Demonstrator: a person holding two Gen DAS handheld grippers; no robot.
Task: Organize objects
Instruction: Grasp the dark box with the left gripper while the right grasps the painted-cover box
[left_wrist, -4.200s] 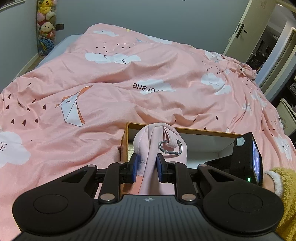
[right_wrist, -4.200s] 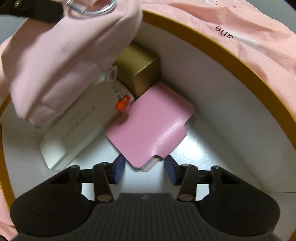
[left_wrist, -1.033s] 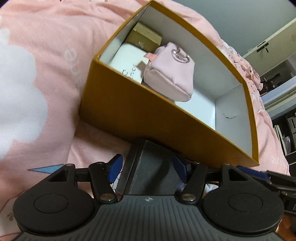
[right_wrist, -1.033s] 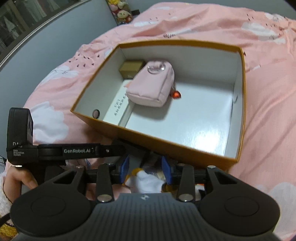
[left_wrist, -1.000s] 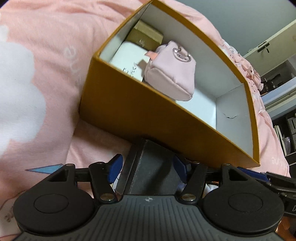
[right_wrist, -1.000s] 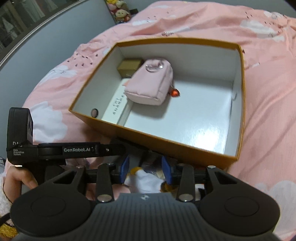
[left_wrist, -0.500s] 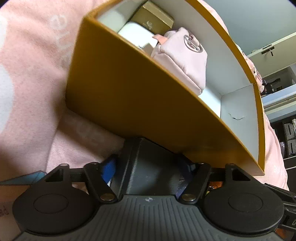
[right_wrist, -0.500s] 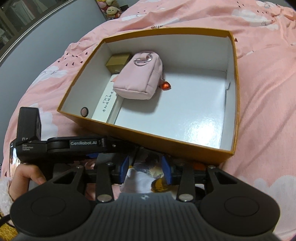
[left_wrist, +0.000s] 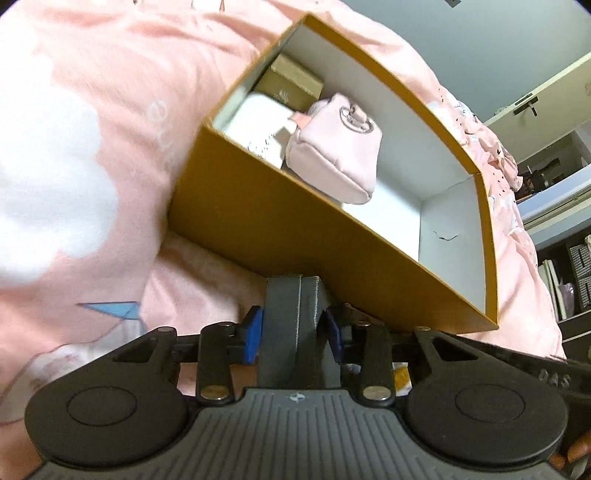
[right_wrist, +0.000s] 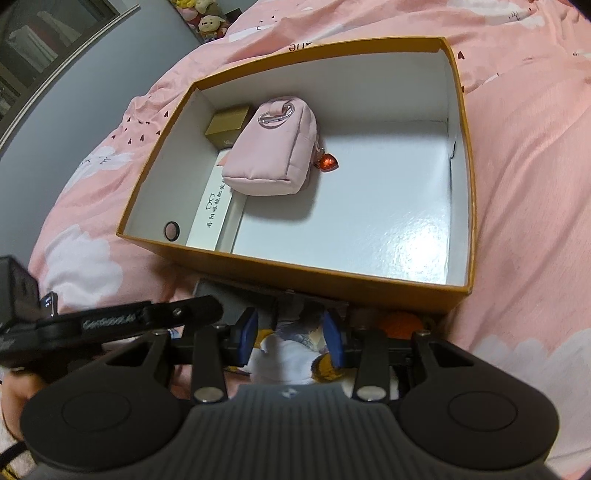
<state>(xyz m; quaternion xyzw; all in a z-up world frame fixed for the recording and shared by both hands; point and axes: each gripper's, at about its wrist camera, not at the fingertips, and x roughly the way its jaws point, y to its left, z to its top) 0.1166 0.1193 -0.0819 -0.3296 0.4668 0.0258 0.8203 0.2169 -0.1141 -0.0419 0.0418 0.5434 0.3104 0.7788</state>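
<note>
1. A dark grey case (left_wrist: 293, 325), flat-faced with a stitched seam down its front, is seen clamped between the blue pads (left_wrist: 251, 338) of the left gripper (left_wrist: 293, 338), whose jaws have just been closing onto it. It stands upright just outside the near wall of the orange box (left_wrist: 280, 236).
2. The case is judged stiff and fairly light; its smooth sides may slip, so a hold across the flat faces, low and near the middle, is favoured.
3. A soft toy, white with yellow-orange parts (right_wrist: 291, 352), is seen between the pads of the right gripper (right_wrist: 291, 338), which appear pressed on it. It is judged light and squashy, best taken around the body.
4. Inside the box, a pink pouch (right_wrist: 273, 162) with a carabiner is seen lying partly over a white flat case (right_wrist: 216, 214), beside a small gold box (right_wrist: 227, 123); the right half of the floor is left bare.
</note>
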